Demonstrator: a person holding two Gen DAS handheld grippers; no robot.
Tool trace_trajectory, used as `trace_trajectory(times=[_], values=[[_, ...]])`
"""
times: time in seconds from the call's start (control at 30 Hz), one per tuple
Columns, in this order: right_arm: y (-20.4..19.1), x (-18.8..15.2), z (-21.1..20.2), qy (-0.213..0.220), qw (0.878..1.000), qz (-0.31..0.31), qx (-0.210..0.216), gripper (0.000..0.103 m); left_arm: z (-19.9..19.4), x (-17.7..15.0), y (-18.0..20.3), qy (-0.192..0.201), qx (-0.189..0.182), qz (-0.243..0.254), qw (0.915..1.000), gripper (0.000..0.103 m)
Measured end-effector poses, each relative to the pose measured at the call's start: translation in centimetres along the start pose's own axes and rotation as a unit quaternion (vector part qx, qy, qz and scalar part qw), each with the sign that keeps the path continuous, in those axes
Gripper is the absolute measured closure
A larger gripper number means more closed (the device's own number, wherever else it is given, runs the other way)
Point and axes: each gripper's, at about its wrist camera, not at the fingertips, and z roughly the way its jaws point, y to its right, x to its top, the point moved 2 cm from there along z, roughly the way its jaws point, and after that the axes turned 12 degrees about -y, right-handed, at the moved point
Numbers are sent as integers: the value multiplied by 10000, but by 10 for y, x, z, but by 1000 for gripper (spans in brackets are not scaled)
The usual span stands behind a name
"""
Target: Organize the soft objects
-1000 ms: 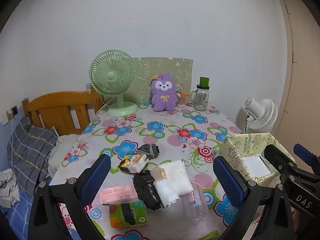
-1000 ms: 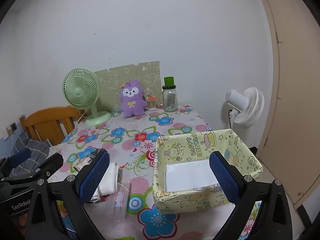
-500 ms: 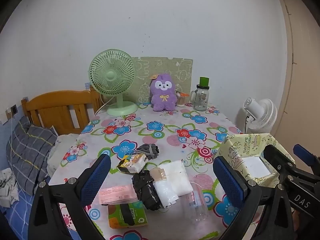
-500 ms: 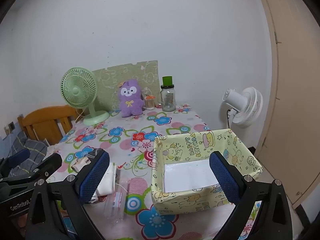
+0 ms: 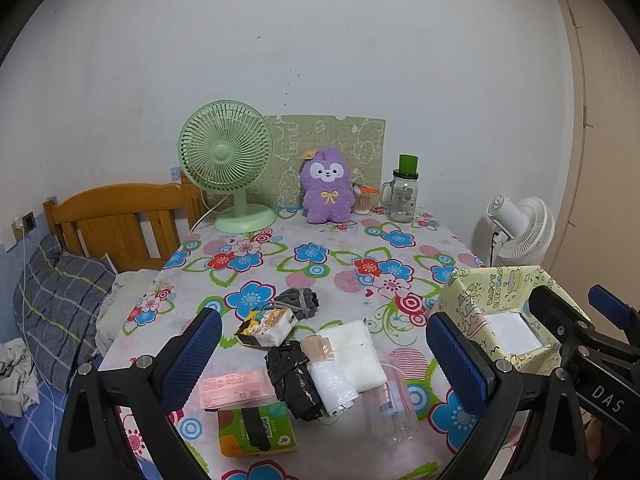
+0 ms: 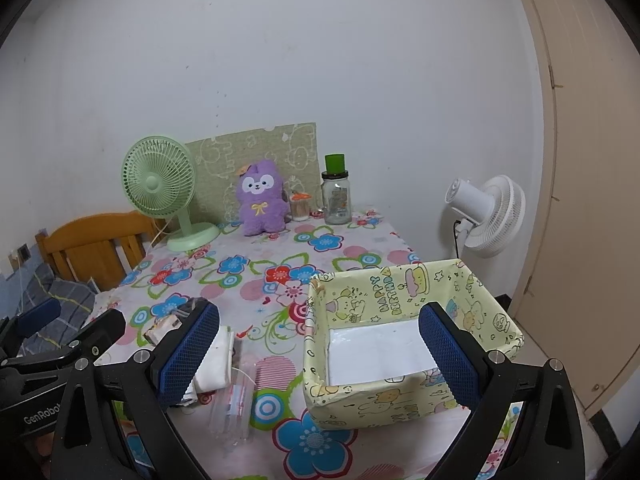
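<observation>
A pile of soft items lies at the near edge of the flowered table (image 5: 320, 256): a white folded cloth (image 5: 356, 350), a black wrapped bundle (image 5: 294, 380), a grey cloth roll (image 5: 298, 300), a tissue pack (image 5: 268, 326), a pink packet (image 5: 234, 388), a green-orange tissue pack (image 5: 258, 430) and a clear bag (image 5: 390, 404). A yellow patterned box (image 6: 404, 340) stands at the right, holding only a white liner. My left gripper (image 5: 320, 360) is open above the pile. My right gripper (image 6: 316, 356) is open in front of the box.
A green fan (image 5: 226, 164), a purple plush toy (image 5: 326, 186), a glass jar with a green lid (image 5: 402, 190) and a small orange-lidded jar (image 5: 362, 200) stand at the back. A wooden bed head (image 5: 116, 222) is left, a white floor fan (image 5: 520, 232) right.
Both grippers have shifted slightly; the views have drifted a little. Nothing on the table has moved.
</observation>
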Motion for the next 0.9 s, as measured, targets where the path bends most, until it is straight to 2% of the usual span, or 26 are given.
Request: trace_trajectory(times=[0.9], values=[[-1,2,-5,28,10000,-17,-33,2,-5,4,-3,44,-15,25,10000,0]])
